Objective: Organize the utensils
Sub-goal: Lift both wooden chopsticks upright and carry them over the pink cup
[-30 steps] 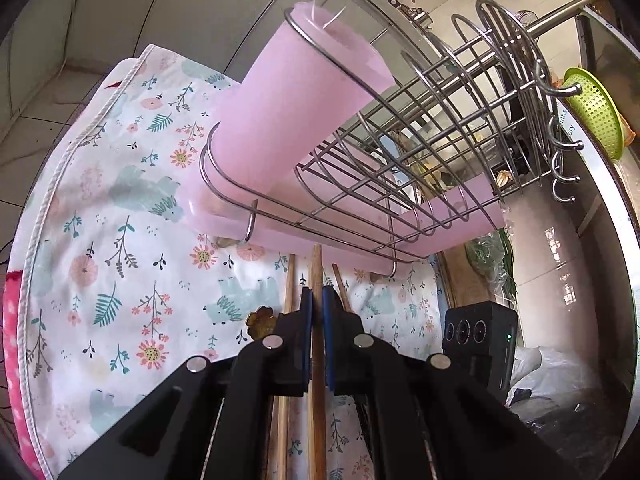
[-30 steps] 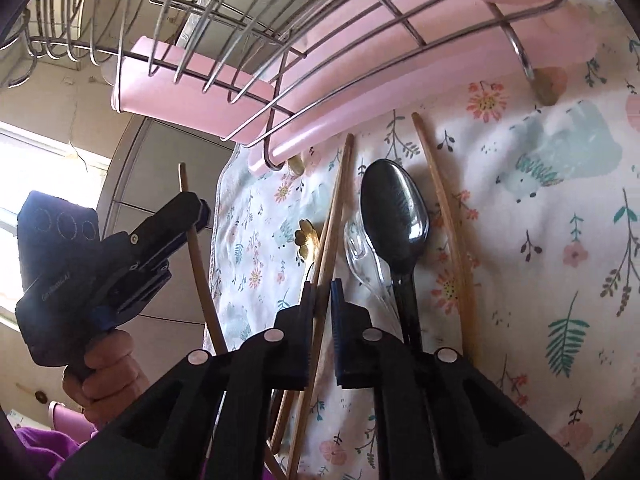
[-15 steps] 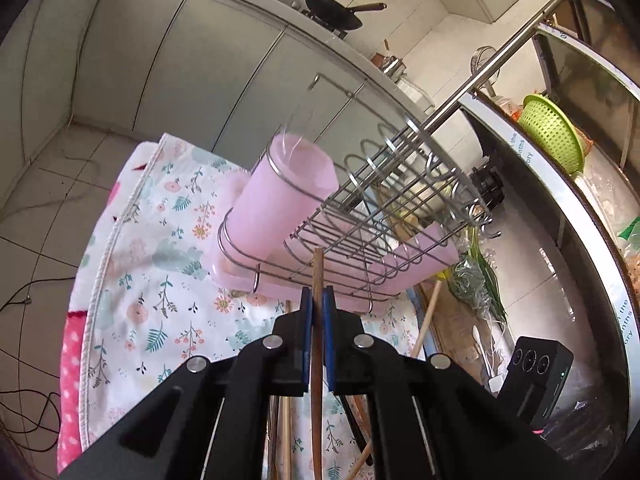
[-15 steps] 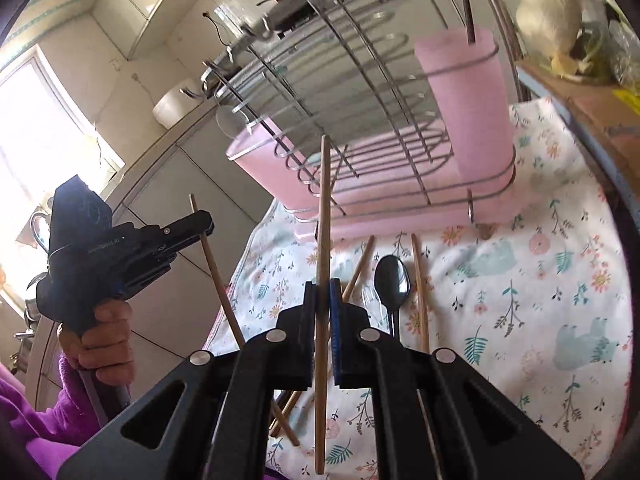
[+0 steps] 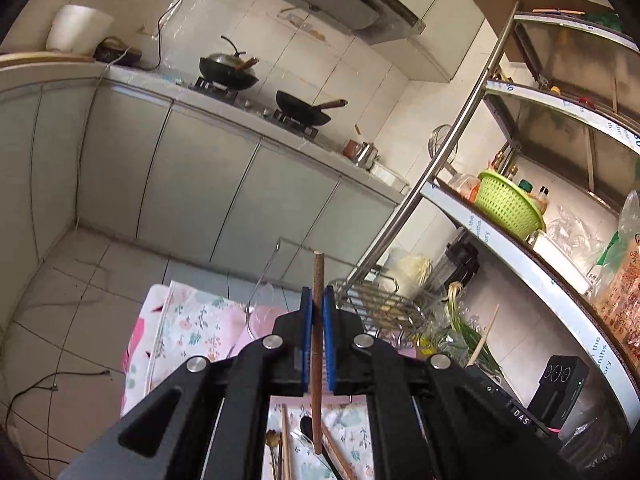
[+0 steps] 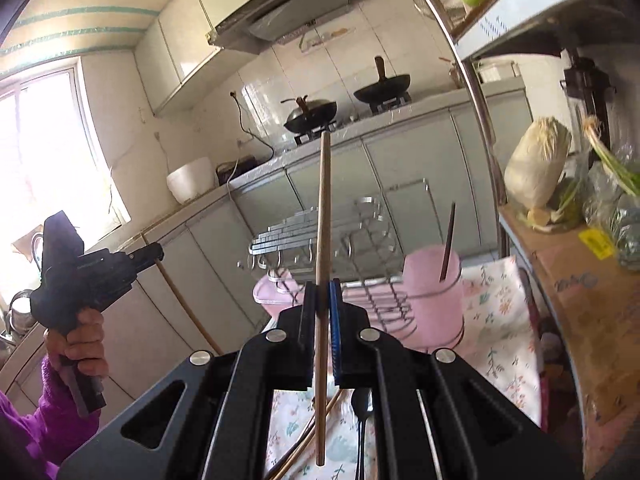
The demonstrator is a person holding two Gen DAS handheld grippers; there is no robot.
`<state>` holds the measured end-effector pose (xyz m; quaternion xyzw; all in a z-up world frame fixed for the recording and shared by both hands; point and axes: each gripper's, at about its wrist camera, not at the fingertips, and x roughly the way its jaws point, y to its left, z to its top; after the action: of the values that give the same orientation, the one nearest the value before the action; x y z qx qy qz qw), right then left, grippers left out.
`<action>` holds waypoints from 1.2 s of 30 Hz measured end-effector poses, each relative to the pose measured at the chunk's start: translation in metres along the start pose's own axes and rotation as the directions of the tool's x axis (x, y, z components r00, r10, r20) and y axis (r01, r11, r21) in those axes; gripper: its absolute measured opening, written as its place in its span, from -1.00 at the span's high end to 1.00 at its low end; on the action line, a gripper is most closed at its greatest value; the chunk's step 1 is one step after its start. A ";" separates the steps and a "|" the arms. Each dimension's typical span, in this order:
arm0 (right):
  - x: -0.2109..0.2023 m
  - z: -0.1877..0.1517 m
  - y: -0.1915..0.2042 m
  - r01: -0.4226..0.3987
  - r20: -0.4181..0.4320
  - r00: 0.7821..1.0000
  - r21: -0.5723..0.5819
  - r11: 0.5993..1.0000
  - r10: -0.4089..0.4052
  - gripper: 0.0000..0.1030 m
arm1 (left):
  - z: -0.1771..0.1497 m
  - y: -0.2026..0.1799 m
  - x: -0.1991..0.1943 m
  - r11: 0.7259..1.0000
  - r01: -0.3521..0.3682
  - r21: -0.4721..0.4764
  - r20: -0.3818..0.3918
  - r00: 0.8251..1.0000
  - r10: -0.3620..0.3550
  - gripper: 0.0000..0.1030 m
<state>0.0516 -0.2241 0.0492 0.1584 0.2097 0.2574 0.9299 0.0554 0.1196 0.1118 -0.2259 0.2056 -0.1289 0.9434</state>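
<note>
My left gripper (image 5: 317,300) is shut on a dark brown chopstick (image 5: 318,276) that stands upright between the blue pads. My right gripper (image 6: 322,300) is shut on a longer pale wooden chopstick (image 6: 323,200), also upright. Both hang above the floral cloth (image 6: 492,320). Beyond the right gripper stands the wire dish rack (image 6: 340,236) on its pink tray (image 6: 270,296). A pink cup (image 6: 434,292) at the rack's right end holds one dark chopstick (image 6: 448,240). A black spoon (image 6: 362,404) and loose chopsticks (image 5: 286,440) lie on the cloth below. A hand holds the left gripper (image 6: 158,254) at the left.
A metal shelf unit rises on the right with a green basket (image 5: 508,208). Near the cloth's edge sit a cabbage (image 6: 536,168) and a cardboard box (image 6: 580,300). Two woks (image 5: 304,112) sit on the far counter. Cables (image 5: 52,388) trail over the tiled floor.
Both grippers have risen from the cloth, each carrying its chopstick, and tipped up from looking down at the cloth. The rack has dropped low in both views.
</note>
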 end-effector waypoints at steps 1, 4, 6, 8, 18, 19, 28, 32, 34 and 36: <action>-0.003 0.008 -0.001 0.006 0.024 1.000 -0.008 1.000 -0.006 0.87 | 0.007 -0.003 -0.003 1.000 -0.003 0.008 0.019 1.000 0.003 0.91; -0.008 0.030 -0.004 0.033 0.099 0.995 -0.031 0.999 -0.029 0.87 | 0.028 -0.011 -0.007 0.999 -0.023 0.027 0.068 0.997 0.021 0.91; -0.010 0.041 -0.005 0.047 0.135 0.990 -0.041 0.998 -0.041 0.87 | 0.041 -0.015 -0.007 0.999 -0.040 0.036 0.092 0.995 0.036 0.91; -0.008 0.052 -0.008 0.072 0.171 0.983 -0.050 0.996 -0.062 0.87 | 0.051 -0.018 -0.005 0.997 -0.058 0.048 0.117 0.992 0.052 0.91; 0.009 0.090 -0.027 0.118 0.259 0.960 -0.045 0.992 -0.102 0.87 | 0.070 -0.026 0.024 0.977 -0.179 0.119 0.231 0.962 0.148 0.91; 0.011 0.091 -0.027 0.126 0.267 0.958 -0.050 0.991 -0.108 0.87 | 0.069 -0.026 0.028 0.973 -0.193 0.124 0.236 0.959 0.160 0.91; 0.027 0.093 -0.036 0.205 0.281 0.944 -0.083 0.975 -0.174 0.87 | 0.046 -0.014 0.070 0.961 -0.219 0.167 0.160 0.968 0.192 0.91; 0.035 0.087 -0.042 0.236 0.273 0.940 -0.095 0.967 -0.203 0.87 | 0.031 -0.008 0.083 0.964 -0.205 0.171 0.122 0.975 0.185 0.91; 0.039 0.083 -0.045 0.247 0.265 0.940 -0.101 0.964 -0.213 0.87 | 0.025 -0.007 0.087 0.963 -0.202 0.176 0.110 0.977 0.185 0.91; 0.043 0.078 -0.047 0.256 0.257 0.941 -0.105 0.961 -0.223 0.87 | 0.021 -0.004 0.091 0.965 -0.198 0.172 0.095 0.978 0.184 0.91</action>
<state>0.1414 -0.2536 0.0842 0.0978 0.0943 0.1348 0.9815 0.1449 0.0933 0.1006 -0.1233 0.1769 -0.0465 0.9754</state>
